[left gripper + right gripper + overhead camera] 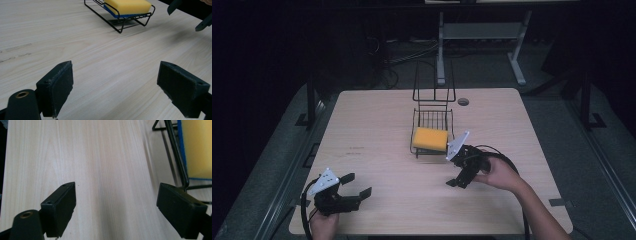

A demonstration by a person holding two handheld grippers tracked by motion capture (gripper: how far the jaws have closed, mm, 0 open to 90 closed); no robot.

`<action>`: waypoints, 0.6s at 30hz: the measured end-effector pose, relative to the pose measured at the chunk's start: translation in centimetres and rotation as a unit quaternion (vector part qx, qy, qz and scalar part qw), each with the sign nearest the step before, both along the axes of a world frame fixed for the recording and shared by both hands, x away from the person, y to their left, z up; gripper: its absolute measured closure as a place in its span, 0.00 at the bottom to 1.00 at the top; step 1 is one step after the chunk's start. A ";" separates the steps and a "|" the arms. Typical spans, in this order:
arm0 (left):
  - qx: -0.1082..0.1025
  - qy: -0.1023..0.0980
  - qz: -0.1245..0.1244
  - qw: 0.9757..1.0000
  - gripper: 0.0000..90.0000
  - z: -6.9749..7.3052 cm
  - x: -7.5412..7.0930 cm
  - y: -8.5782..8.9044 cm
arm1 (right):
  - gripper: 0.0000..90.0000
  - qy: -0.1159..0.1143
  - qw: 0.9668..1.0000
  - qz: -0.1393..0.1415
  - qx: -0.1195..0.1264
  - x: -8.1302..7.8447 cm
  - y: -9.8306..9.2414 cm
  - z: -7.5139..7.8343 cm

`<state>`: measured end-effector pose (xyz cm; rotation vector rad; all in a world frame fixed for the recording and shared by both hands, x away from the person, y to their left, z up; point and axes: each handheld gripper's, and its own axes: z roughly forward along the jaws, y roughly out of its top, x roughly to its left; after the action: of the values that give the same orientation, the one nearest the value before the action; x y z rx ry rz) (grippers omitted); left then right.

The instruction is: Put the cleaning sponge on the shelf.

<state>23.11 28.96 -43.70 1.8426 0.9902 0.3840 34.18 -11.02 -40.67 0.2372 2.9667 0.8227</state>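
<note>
The sponge [430, 138] lies flat in the low front tray of the wire rack [433, 95], which stands at mid-table toward the far edge; its yellow face is up and a blue layer shows beneath in the left gripper view. The sponge overhangs the tray's front rail slightly. The right gripper [460, 176] sits just beside the rack's near right corner, above the table [372, 150], jaws spread wide, holding nothing and touching nothing; in its own view one jaw sits close to the rack's wire. Risk, as judged: the rack looks light and unanchored, so a jaw catching the rail on approach could drag or tip it; a grip taken only on the soft overhanging edge could compress and slip. The left gripper [354, 186] rests at the near left corner, well apart from the rack, jaws likewise spread and empty.
</note>
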 end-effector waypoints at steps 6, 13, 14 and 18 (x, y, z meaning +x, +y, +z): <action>0.000 0.000 0.001 1.000 0.14 0.0 0.0 0.0 | 0.17 0.003 1.000 -0.007 0.002 -0.7 -1.1 -0.5; 0.003 -0.001 0.000 1.000 0.14 0.0 0.0 -0.1 | 0.17 0.003 1.000 -0.018 -0.005 -1.7 -2.1 -0.9; 0.003 -0.001 0.000 1.000 0.14 0.0 0.0 -0.1 | 0.17 0.001 1.000 -0.018 -0.008 -1.8 -2.3 -0.9; 0.004 -0.001 -0.001 1.000 0.14 0.0 0.0 -0.1 | 0.17 0.002 1.000 -0.024 -0.007 -2.4 -2.8 -1.2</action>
<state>23.11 28.83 -43.73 1.8502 0.9873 0.3890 31.78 -13.80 -41.88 0.3084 2.9562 0.7970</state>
